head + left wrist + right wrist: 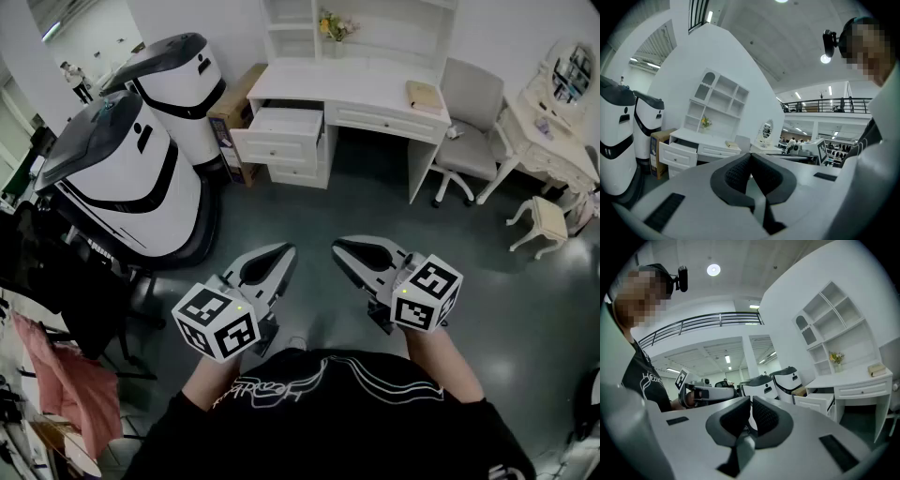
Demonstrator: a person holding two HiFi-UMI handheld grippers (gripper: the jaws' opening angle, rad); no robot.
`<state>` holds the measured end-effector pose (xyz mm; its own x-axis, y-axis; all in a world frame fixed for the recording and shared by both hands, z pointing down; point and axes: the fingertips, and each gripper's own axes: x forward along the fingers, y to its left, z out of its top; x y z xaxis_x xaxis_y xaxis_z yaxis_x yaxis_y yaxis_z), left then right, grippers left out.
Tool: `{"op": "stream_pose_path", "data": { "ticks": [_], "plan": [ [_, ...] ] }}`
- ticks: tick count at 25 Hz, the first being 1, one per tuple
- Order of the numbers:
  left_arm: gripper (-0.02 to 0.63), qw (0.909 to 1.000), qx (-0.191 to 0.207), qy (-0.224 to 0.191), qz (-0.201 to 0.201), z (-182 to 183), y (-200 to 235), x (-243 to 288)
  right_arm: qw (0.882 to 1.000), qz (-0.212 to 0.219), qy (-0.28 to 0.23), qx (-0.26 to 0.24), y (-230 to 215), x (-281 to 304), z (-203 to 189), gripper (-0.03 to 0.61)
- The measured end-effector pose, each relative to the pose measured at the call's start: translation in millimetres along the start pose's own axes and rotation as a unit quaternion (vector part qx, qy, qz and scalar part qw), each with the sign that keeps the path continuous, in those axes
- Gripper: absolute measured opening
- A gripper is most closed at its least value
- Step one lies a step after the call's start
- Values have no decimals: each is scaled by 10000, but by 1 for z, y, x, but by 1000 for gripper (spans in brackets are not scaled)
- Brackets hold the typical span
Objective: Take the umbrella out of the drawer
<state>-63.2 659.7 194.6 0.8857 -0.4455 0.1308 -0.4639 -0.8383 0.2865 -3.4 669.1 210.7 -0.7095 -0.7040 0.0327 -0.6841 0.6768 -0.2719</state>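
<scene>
Left gripper [284, 251] and right gripper [341, 247] jaws together, empty — bare floor [375, 202] ahead up to desk [375, 94]; pulled-out drawer [281, 122] juts past its front edge.

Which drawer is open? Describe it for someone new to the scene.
Find the white desk against the far wall. Its left pedestal stacks drawers; the open drawer is the top one, the only one pulled out.
</scene>
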Motion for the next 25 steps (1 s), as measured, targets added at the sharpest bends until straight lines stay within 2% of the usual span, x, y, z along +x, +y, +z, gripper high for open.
{"op": "stream_pose_path", "data": {
  "ticks": [9, 14, 18, 25],
  "plan": [
    [20, 10000, 52, -4, 46, -1, -16, 9, 9998, 24, -180, -23, -4, -23, 6, 49],
    [20, 9999, 50, 83, 85, -6, -8, 20, 9993, -44, -272, 233, -26, -23, 3, 49],
    [20, 9999, 8, 89, 106, -9, 9, 25, 9987, 90, -291, 409, -34, -8, -5, 51],
    [20, 9999, -99, 32, 74, -1, 71, 45, 9996, 86, -134, 238, -70, 43, -5, 51]
  ]
}}
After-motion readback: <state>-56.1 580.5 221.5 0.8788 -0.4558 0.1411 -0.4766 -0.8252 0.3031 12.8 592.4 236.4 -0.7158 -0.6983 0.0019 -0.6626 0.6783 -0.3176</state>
